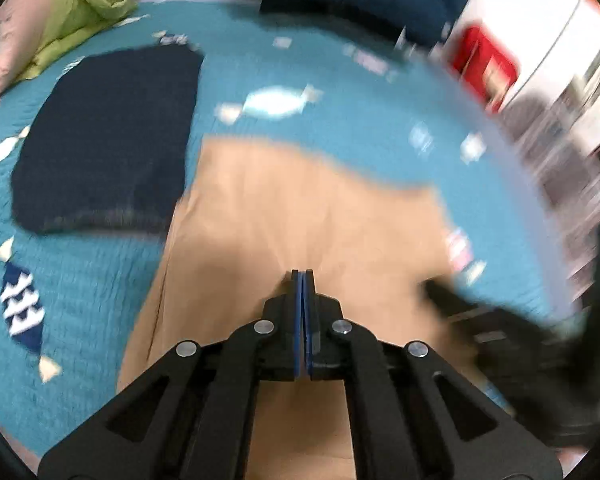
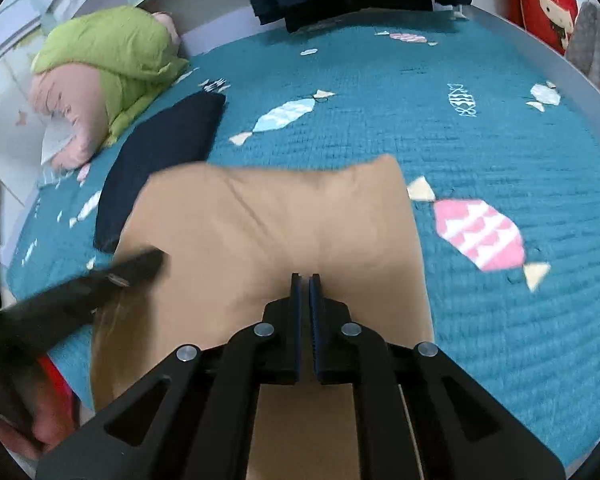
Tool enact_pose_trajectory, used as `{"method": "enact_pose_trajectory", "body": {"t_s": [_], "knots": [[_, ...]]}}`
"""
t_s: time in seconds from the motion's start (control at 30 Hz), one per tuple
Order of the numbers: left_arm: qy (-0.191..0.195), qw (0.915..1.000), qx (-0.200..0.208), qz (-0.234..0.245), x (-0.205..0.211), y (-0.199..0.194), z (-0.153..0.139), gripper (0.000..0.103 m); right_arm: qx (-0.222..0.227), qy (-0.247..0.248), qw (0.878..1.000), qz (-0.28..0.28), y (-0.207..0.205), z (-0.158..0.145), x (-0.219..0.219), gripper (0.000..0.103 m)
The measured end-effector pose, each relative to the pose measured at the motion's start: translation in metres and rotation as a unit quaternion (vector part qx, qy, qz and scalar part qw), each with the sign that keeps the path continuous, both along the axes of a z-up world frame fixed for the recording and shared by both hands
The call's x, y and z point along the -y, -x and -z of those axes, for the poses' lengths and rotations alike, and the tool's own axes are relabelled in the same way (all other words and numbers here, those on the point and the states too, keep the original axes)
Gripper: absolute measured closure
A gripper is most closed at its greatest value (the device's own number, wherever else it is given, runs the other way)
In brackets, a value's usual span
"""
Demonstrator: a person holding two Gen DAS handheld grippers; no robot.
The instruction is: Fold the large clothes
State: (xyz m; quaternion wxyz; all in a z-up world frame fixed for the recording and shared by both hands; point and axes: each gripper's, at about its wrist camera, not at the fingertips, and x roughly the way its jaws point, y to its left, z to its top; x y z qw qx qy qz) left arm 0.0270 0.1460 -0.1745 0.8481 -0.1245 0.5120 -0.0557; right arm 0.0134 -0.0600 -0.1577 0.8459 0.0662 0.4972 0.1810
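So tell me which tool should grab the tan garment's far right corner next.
Probably right: the right tool hovers over the tan garment nearer that corner, while the left tool sits at its left edge.

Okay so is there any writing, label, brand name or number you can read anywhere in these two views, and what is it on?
No text can be read in either view.
Red cushion: a cartoon figure, no words visible.
Teal bedspread: candy and fish patterns only, no lettering.
Tan garment: plain, no tag or print showing.
Folded navy garment: no label visible.
Red and white things at the right edge of the left wrist view: too blurred to read.
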Motion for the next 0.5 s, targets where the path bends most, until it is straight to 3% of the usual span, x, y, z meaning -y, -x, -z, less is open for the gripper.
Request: {"method": "enact_pose_trajectory", "body": {"t_s": [0.1, 0.23, 0.3, 0.37, 0.5], "knots": [[0.008, 1.0000, -0.002, -0.001, -0.015, 0.022, 0.014, 0.101, -0.029, -0.004, 0.999, -0.017, 0.024, 0.003, 0.008, 0.101], [0.012, 0.9996, -0.016, -0.019, -0.039, 0.039, 0.010, 0.101, -0.065, 0.022, 0.997, -0.047, 0.057, 0.007, 0.017, 0.102], [-0.022, 0.9995, -0.017, -0.014, -0.036, 0.047, -0.002, 0.101, -0.076, 0.039, 0.995, -0.054, 0.066, 0.006, 0.018, 0.102], [-0.036, 0.9990, -0.019, -0.017, -0.032, 0.052, -0.014, 0.101, -0.072, 0.035, 0.995, -0.052, 0.073, -0.005, 0.025, 0.097], [-0.024, 0.9991, -0.033, -0.004, -0.011, 0.055, -0.034, 0.101, -0.051, 0.008, 0.996, -0.071, 0.073, -0.024, 0.023, 0.097]]}}
